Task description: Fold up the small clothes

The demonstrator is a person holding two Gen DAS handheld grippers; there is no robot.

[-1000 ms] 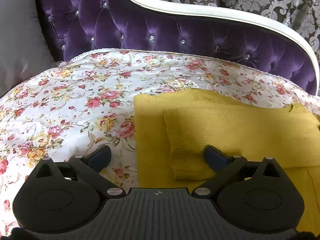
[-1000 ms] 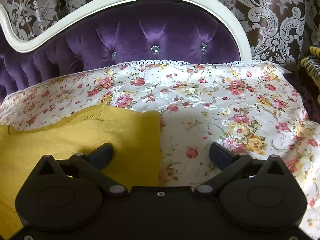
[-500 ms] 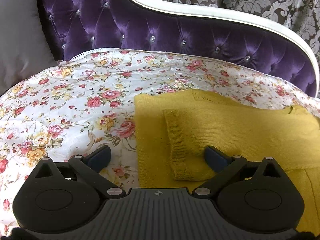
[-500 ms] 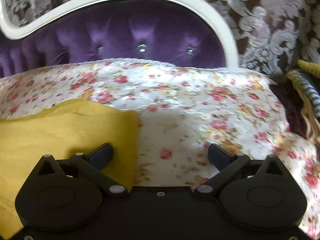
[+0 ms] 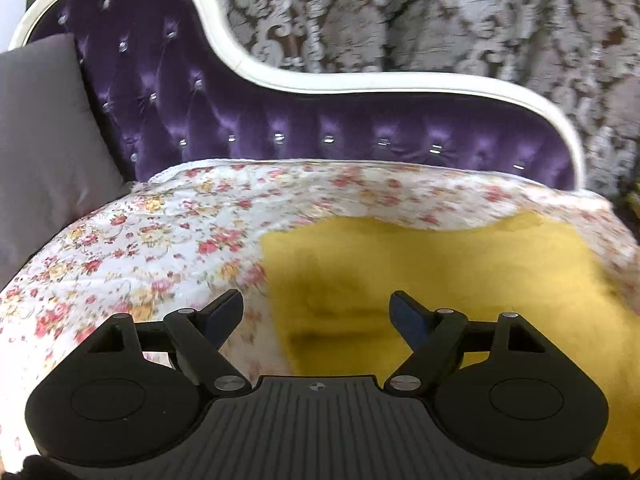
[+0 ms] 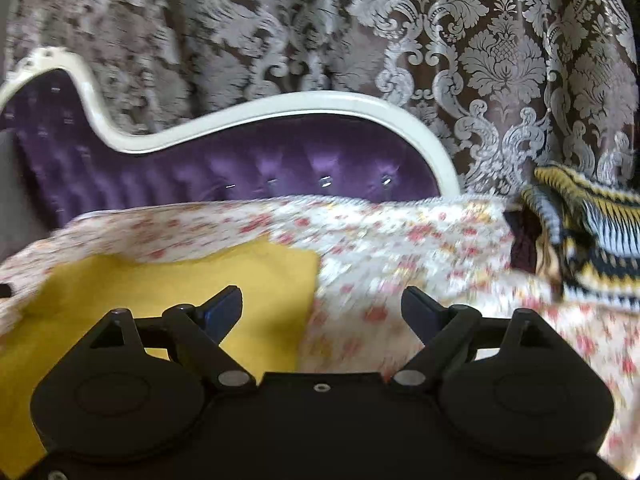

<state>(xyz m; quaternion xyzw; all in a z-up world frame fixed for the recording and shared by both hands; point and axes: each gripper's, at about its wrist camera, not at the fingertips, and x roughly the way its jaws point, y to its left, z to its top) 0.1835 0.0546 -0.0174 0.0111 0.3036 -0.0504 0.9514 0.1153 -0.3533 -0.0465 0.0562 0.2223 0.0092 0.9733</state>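
Note:
A yellow knitted garment [image 5: 440, 272] lies folded flat on the floral bedspread [image 5: 160, 248]. In the left wrist view my left gripper [image 5: 316, 312] is open and empty, held above the garment's left edge. In the right wrist view the garment [image 6: 180, 288] lies at lower left. My right gripper [image 6: 322, 308] is open and empty above its right edge, with the left finger over the yellow cloth and the right finger over the bedspread [image 6: 400, 248]. Both views are blurred by motion.
A purple tufted headboard [image 5: 320, 120] with a white frame runs behind the bed, with patterned curtains [image 6: 480, 60] beyond. A grey pillow [image 5: 44, 140] leans at the far left. A striped yellow, black and white knit [image 6: 580, 240] lies at the bed's right edge.
Both grippers have lifted and pulled back from the garment, so more headboard and curtain show. Both stay open. The striped knit has come into the right wrist view.

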